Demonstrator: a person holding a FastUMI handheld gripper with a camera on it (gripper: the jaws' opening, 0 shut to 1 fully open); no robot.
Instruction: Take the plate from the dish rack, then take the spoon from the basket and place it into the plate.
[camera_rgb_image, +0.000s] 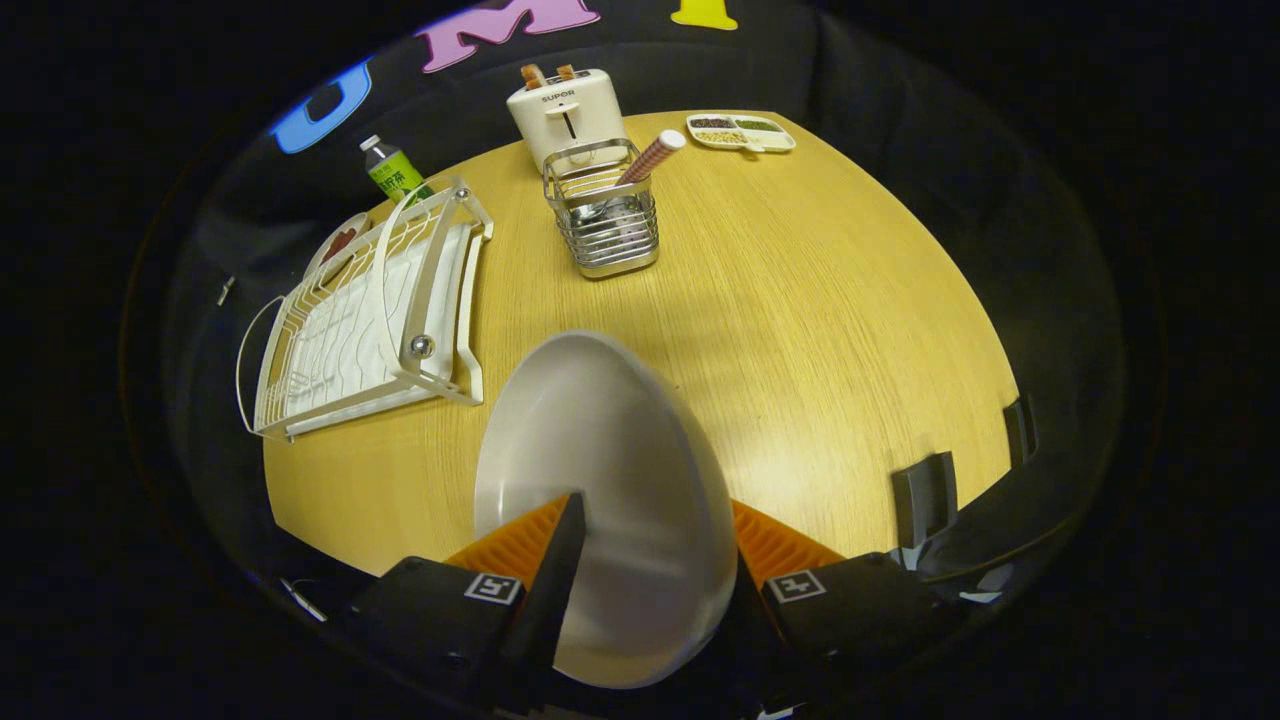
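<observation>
The gripper (640, 560) is clamped on the plate (600, 500), one finger on each side of its lower part, so both fingers press against it. The plate is white and stands tilted on edge between the fingers, its hollow face open to the camera and its upper rim reaching out ahead of the fingertips, above the table (820, 330). Taking the plate as the landmark: the round wooden table lies under and all around it. Beyond the plate and off to its left sits the rack (370, 320), a white wire frame lying on the tabletop, with a second plate (338, 245) with a reddish pattern at its far end. Straight beyond the plate, farther out, stands the basket (603, 220), a metal wire holder with the spoon (650, 157) leaning in it, its checked handle poking up and to the right. Farther left behind the rack is a green-labelled bottle (393, 172). Just behind the basket stands a pale toaster (565, 112) with bread in its slots. Far beyond the plate to the right, near the table's far edge, lies a divided tray (740, 132) holding small portions of food.
</observation>
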